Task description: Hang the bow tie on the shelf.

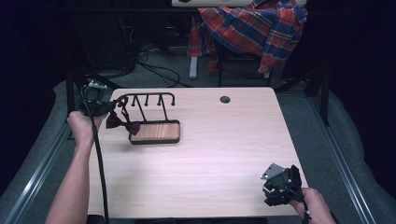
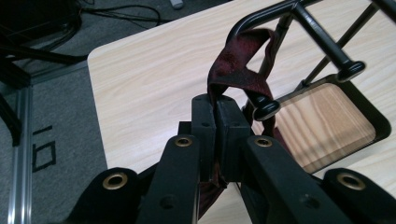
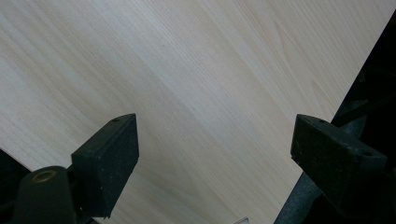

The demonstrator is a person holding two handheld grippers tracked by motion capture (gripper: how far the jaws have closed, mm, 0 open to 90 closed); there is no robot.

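The left gripper is clamped on the strap of a dark red bow tie; in the left gripper view the strap runs up from between the pressed jaws and loops over the bent top bar of a black hook rack; the bow itself hangs at the rack's 9 o'clock end, just above the wooden base tray. The rack stands toward 10 o'clock on the counter, near the far edge and near the left edge; the left hand sits just past that left edge, so little counter lies between gripper and rim there. One knobbed hook sits right beside the jaw tips, a second hook farther out toward 2 o'clock; the gaps among hooks are narrow.

The right gripper rests at 5 o'clock, close to the counter's near right corner; its jaws stand wide apart with nothing between them, bare wood beneath, the counter's edge running past the right jaw in the right gripper view. Between the two grippers the whole middle and the 3 o'clock side lie open; a small cable hole marks 12 o'clock. A plaid shirt drapes over a chair beyond the far edge.
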